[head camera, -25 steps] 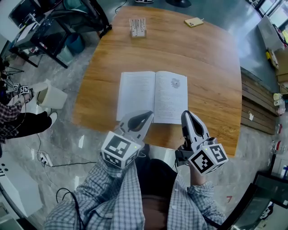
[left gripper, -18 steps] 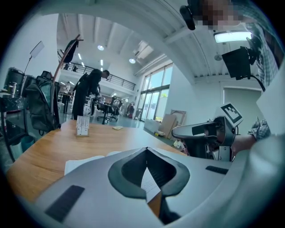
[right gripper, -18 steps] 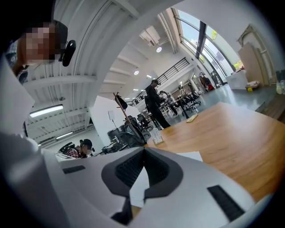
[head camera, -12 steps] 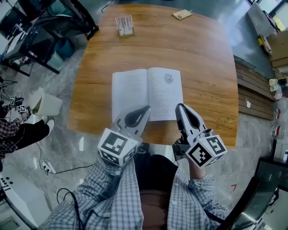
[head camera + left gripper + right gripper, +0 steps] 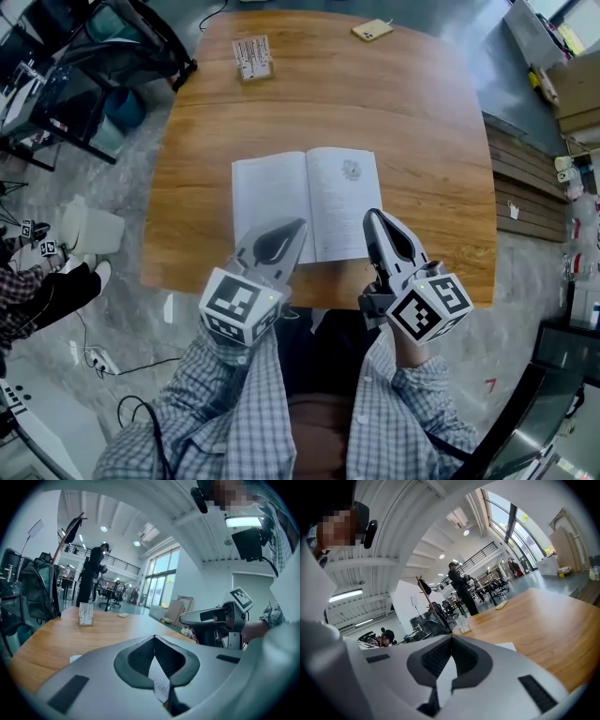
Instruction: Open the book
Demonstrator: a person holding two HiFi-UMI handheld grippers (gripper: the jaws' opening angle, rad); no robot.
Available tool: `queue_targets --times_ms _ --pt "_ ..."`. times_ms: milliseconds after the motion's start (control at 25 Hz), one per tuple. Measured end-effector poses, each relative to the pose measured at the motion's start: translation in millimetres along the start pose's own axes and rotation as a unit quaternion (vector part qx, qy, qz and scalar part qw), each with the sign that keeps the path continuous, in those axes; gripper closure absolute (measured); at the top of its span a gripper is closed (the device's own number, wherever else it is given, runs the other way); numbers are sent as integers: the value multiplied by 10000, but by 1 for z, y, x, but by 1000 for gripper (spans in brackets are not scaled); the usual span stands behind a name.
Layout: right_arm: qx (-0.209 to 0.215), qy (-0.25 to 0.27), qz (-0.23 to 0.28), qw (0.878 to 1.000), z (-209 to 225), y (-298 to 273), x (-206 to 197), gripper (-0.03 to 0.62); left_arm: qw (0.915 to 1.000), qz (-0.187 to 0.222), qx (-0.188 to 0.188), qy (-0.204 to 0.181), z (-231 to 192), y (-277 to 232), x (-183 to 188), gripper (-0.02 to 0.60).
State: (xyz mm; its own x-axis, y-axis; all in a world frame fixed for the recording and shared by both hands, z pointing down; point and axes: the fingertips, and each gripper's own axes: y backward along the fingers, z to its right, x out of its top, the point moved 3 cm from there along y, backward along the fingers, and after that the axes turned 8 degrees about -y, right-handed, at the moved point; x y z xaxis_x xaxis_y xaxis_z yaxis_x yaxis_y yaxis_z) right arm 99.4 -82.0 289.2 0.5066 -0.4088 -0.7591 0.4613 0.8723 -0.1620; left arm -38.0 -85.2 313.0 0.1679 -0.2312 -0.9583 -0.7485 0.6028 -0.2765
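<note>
The left gripper (image 5: 300,225) and right gripper (image 5: 370,215) have eased forward a little, so their tips now sit over the near edge of the book (image 5: 272,192), which lies where it was. The left gripper's jaws are pressed together with nothing between them, its tip over the bottom of the left page. The right one is likewise closed and empty, over the lower right page. Whether either tip touches paper I cannot tell. Closed tips suit smoothing pages, not pinching, which fits a job that looks done: the book lies flat and open, pages up, near the front edge of the table (image 5: 431,141), within easy reach. A card stand (image 5: 251,56) and a phone (image 5: 373,30) sit well apart at the far side
</note>
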Motion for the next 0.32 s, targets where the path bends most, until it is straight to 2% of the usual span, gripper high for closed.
queue_targets --times_ms 320 --pt "-39 -20 -96 9999 4 -17 0 576 10000 4 63 27 -20 -3 2 581"
